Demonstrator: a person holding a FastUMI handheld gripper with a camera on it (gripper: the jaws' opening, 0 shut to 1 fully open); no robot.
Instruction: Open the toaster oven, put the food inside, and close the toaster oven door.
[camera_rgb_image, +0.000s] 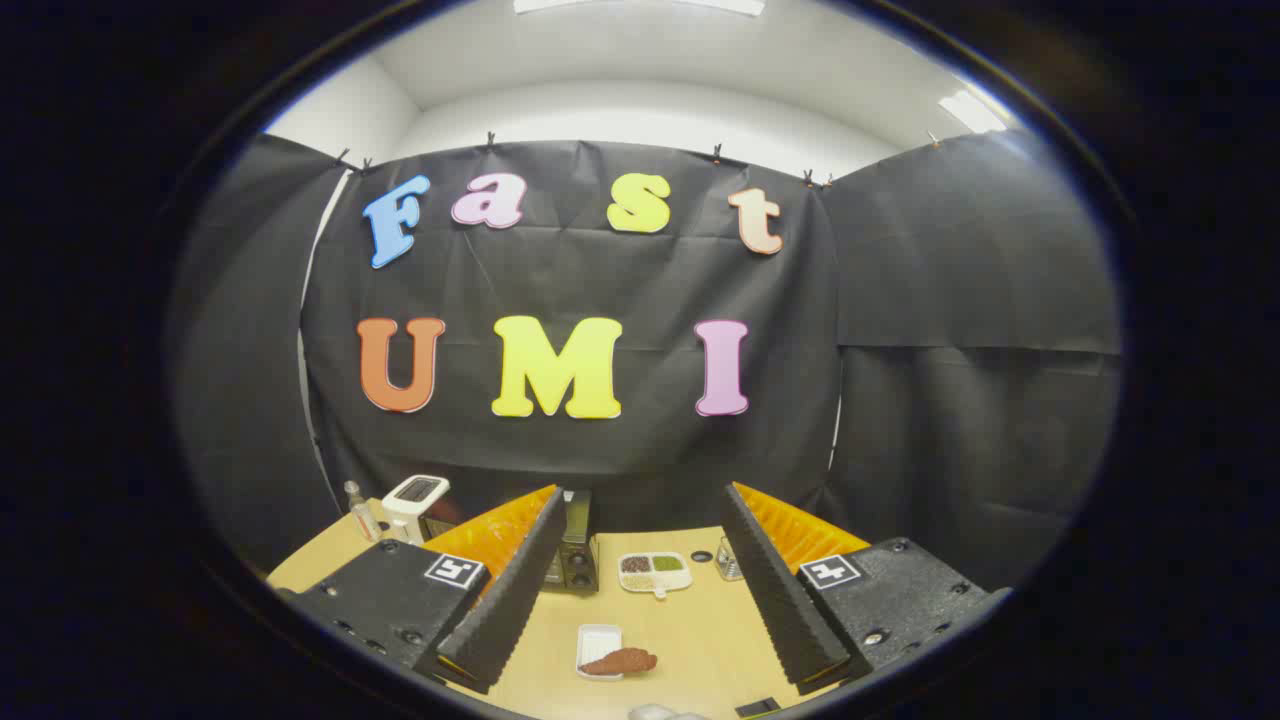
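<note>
- So the gripper (640, 560) was held up above the wooden table (700, 640), its two black ridged fingers (510, 590) spread wide apart with nothing between them.
- The food (620, 660) (a brownish lump, hard to say what exactly) sat on a small white tray (597, 640) on the near part of the table, in the gap between the fingers but well below them, not touching either one.
- The toaster oven (575, 555) stood at the far side of the table, mostly hidden behind the left finger; I couldn't tell whether its door was open or not.
- Just right of the oven there was a white divided dish (655, 572) with dark, green and pale stuff in its compartments.
- Further right, by the right finger, a small clear jar (729, 562).
- Far left: a white appliance (415, 497) and a little bottle (362, 515) beside it.
</note>
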